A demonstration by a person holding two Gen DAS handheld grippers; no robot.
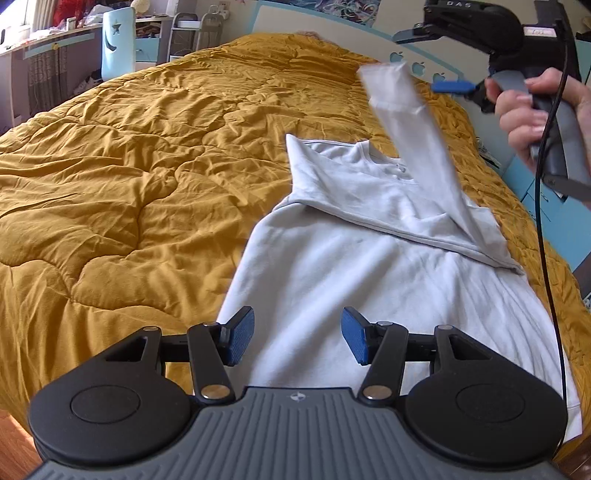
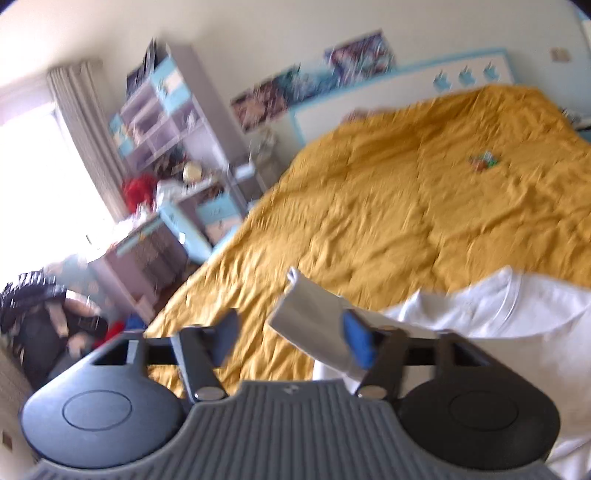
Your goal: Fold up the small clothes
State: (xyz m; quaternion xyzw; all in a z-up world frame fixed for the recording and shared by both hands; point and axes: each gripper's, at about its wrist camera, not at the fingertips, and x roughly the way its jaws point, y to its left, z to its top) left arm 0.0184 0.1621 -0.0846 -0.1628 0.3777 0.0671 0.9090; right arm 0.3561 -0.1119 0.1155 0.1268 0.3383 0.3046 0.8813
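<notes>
A white long-sleeved top (image 1: 332,266) lies on the mustard quilt (image 1: 129,166), one sleeve folded across its chest. Its other sleeve (image 1: 406,122) is up in the air, blurred. My left gripper (image 1: 297,339) is open and empty, low over the top's lower part. My right gripper (image 2: 291,339) has its jaws wide apart; the sleeve's cuff (image 2: 314,325) lies against the right blue pad (image 2: 356,341) and is not pinched. The right gripper also shows in the left wrist view (image 1: 454,86), above the bed's right edge.
A white and blue headboard (image 1: 332,26) stands at the bed's far end. A desk and shelves (image 2: 166,122) with clutter stand left of the bed. A small coloured item (image 2: 484,160) lies on the quilt. Wooden floor (image 1: 14,443) shows at the near left.
</notes>
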